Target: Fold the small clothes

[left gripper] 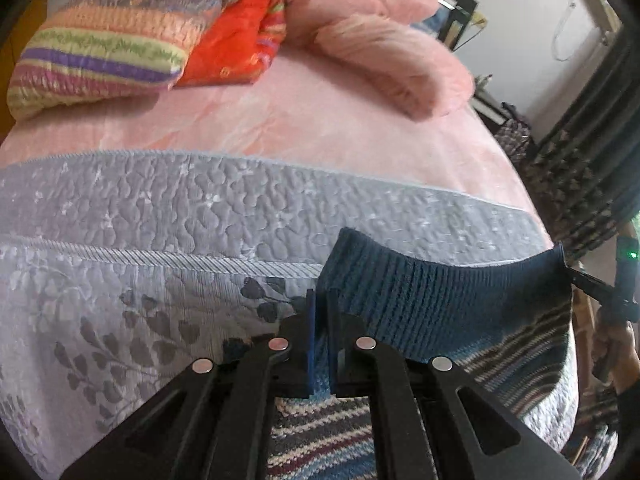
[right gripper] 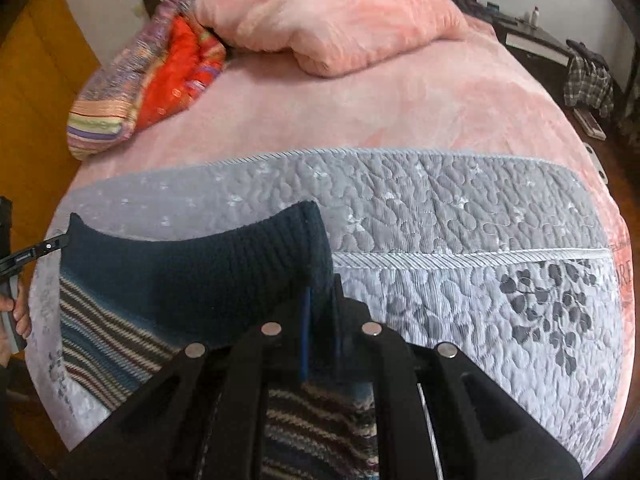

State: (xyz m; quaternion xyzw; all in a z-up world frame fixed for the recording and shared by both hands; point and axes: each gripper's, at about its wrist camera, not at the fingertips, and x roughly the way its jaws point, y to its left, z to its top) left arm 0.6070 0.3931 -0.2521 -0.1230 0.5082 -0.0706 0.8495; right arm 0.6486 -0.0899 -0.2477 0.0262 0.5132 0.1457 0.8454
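- While the striped knit garment point(left gripper: 500, 344) lies at the near edge of the bed, the left gripper point(left gripper: 320, 336) is clenched on one corner of its dark ribbed band point(left gripper: 420, 296), and the right gripper point(right gripper: 320, 320) is clenched on the other corner.
- Held at both corners, the band hangs lifted and slightly slack between the two grippers, while the striped body trails down onto the grey quilted cover point(right gripper: 460, 208); I judge this grip is meant to keep the edge straight so it can be carried over as one fold.
- The right gripper also shows at the right rim of the left wrist view, and a hand point(right gripper: 16, 312) on the left gripper's handle shows at the left rim of the right wrist view.
- Beyond the band, the grey cover lies flat and bare, which leaves open room to lay the fold forward.
- Farther on, the pink sheet point(left gripper: 280, 120) is also free.
- At the far end, a pink blanket point(right gripper: 332, 20) and a folded striped quilt point(left gripper: 108, 40) sit well apart from the garment.
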